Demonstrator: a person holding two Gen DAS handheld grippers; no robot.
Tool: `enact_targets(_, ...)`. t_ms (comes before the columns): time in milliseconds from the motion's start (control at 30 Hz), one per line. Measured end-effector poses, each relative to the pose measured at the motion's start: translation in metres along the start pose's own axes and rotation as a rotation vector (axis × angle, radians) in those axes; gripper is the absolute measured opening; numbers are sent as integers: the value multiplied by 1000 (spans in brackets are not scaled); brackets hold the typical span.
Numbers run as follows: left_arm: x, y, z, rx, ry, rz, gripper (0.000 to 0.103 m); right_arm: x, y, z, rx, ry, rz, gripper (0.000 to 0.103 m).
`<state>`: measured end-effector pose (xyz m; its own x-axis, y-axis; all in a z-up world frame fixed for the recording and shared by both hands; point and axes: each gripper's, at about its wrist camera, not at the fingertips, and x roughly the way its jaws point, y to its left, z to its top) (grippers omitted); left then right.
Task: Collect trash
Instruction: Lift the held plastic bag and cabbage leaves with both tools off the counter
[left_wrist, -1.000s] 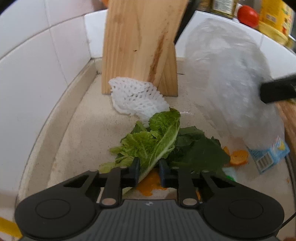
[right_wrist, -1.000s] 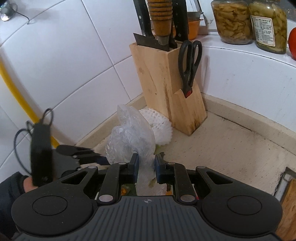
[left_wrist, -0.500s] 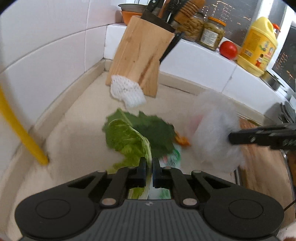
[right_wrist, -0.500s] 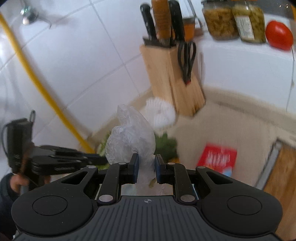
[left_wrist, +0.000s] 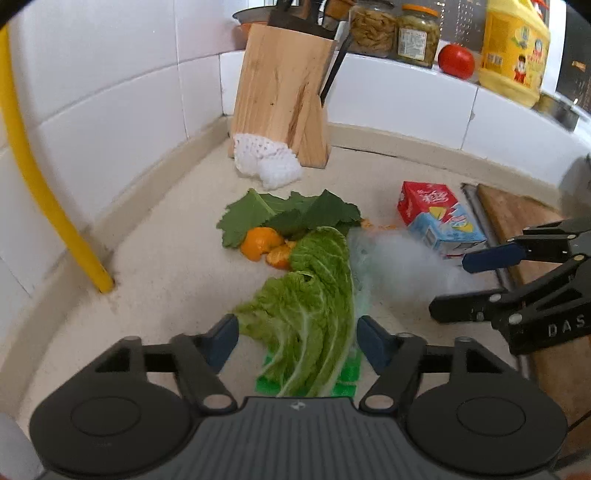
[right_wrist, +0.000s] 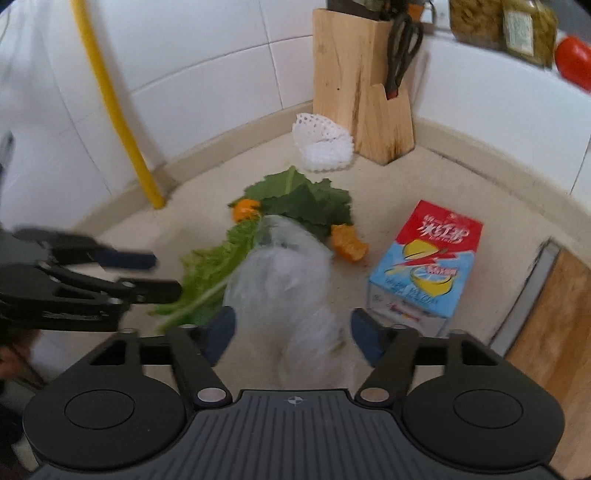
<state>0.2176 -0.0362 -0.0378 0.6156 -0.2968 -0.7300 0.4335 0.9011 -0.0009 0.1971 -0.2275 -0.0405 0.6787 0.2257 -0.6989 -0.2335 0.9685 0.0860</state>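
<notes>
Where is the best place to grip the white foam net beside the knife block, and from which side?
Probably the loose front edge of the foam net, coming from the open counter side. Its back lies against the knife block, so only the front bulge is free, and it looks soft enough to pinch.

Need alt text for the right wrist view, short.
The right gripper is opening around a blurred clear plastic bag, no pad pressing it, above a beige counter strewn with cabbage leaf, dark leaves, orange peel and a juice carton. The left gripper enters from the left, opening.
</notes>
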Motion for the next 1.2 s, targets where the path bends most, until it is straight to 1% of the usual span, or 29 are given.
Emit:
enact_targets(100,8,-10,2,37,8,-6,66,8,-1,-2,-2,8,22,80)
enact_targets(167,15,-15,2,43,25,-3,66,11,-1,-2,-2,1,9,80)
enact_targets(300,27,-18,4,7,47,17,65,14,-8,-3,23,-6,11,80)
enact_targets(333,29,-18,4,-6,49,21,61,15,-9,-3,27,-5,9,80)
enact_targets(367,31,-18,4,-15,51,32,50,15,-11,-4,31,-8,6,80)
enact_targets(400,33,-18,5,-24,62,43,44,16,-12,-4,36,-12,6,79)
enact_targets(467,37,-14,5,-62,94,33,24,18,-14,-5,43,-14,4,71)
enact_targets(500,38,-12,6,-87,104,28,19,20,-15,-5,49,-10,3,63)
enact_targets(533,37,-11,6,-101,105,23,12,22,-16,-4,56,-4,4,53)
enact_targets(567,36,-10,6,-113,103,18,8,22,-18,-4,69,-3,4,46)
enact_targets(600,32,-9,6,-125,98,12,7,22,-20,-3,80,-1,8,37)
enact_targets(700,20,-7,7,-143,75,-5,4,16,-25,-4,129,-3,41,29)
enact_targets(900,-8,1,9,-178,16,-36,4,-14,-25,-6,168,-53,68,26)
enact_targets(1067,-33,6,0,-184,-29,-59,4,-35,-12,-7,169,-95,48,26)
enact_targets(1200,-52,15,-9,-213,-61,-70,4,-46,4,-11,166,-100,52,26)
